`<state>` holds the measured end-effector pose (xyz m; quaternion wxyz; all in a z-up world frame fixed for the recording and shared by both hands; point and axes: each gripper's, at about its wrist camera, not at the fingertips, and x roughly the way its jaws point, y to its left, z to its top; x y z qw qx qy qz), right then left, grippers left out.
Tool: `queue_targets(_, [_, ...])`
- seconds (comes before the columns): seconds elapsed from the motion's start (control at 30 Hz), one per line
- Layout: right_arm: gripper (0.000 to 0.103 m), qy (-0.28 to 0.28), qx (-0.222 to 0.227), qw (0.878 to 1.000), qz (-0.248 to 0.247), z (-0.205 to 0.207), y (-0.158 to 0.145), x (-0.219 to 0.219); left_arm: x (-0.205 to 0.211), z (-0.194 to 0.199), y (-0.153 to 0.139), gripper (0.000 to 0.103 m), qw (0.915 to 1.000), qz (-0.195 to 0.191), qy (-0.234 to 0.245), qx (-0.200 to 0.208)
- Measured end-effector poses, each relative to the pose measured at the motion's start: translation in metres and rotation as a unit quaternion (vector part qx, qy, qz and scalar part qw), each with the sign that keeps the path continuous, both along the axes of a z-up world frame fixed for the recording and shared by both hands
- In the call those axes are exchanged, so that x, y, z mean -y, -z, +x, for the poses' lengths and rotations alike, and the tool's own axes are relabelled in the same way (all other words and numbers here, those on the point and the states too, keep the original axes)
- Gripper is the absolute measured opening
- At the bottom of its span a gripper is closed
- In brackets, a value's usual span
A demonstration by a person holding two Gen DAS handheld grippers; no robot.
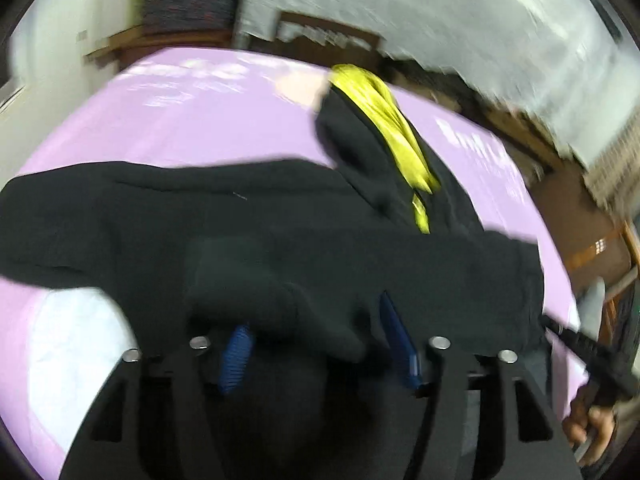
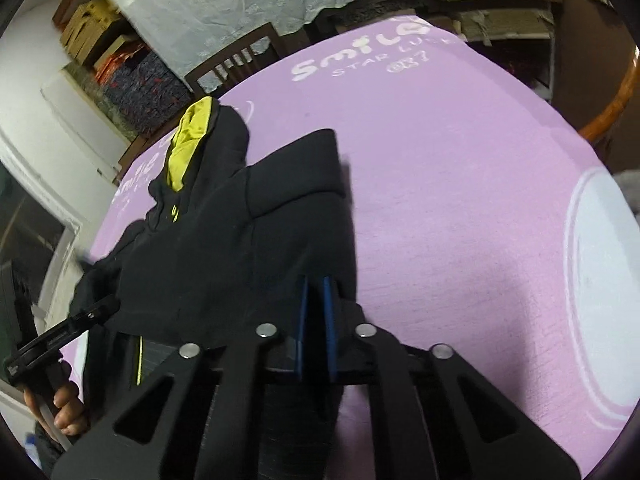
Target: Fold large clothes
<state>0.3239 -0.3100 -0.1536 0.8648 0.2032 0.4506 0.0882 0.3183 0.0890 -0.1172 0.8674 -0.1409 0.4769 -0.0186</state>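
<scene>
Left wrist view is pretty smeary: the left gripper point(image 1: 320, 344) has its blue fingers point(image 1: 236, 354) spread apart over a bunched fold of the black hoodie point(image 1: 248, 216), not pinching it. That hoodie (yellow hood lining point(image 1: 388, 120) showing) is sprawled across the pink-covered worktop point(image 1: 180, 120). Over on the right gripper point(image 2: 316, 312), the fingers are closed together at the hoodie's edge.

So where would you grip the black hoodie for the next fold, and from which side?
Probably the free cuff end of the sleeve lying across the black hoodie, approached from the bare purple cloth beside it. That edge lies flat, exposed and unblocked, while the yellow-lined hood is bunched.
</scene>
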Motion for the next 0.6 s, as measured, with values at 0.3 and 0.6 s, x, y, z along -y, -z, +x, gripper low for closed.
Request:
queue_targets(0.3, [0.001,0.026,0.07,0.997,-0.008,-0.013,-0.028,0.007,-0.006,-0.019,-0.032,0.062,0.996,0.068,-0.008,0.058])
queue_targets(0.6, [0.001,-0.055,0.038,0.998,-0.019,-0.001,-0.01,-0.03,0.05,0.003,0.017,0.068,0.9863,0.146,0.076,-0.009])
